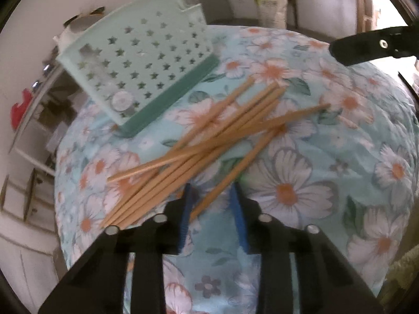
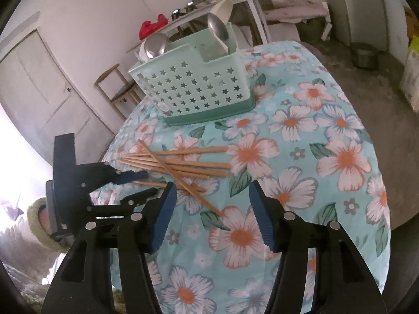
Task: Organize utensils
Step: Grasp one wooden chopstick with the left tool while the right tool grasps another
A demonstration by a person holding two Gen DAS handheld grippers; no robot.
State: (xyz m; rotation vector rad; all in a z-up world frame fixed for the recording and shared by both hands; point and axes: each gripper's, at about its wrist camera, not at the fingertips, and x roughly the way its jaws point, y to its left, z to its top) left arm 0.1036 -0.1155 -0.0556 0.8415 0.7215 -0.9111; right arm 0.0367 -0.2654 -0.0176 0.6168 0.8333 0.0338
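Right wrist view: floral tablecloth (image 2: 301,136) covers table, white door (image 2: 44,89) behind.

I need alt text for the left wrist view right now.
The left claw straddles one wooden chopstick at the edge of a loose chopstick pile on a floral tablecloth. Behind stands a mint star-punched utensil caddy.

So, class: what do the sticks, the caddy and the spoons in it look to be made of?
Sticks: probably wood or bamboo, matte tan, slim and tapered. Caddy: plastic, smooth mint green, star cut-outs. Spoons: likely steel, shiny grey bowls that reflect light.
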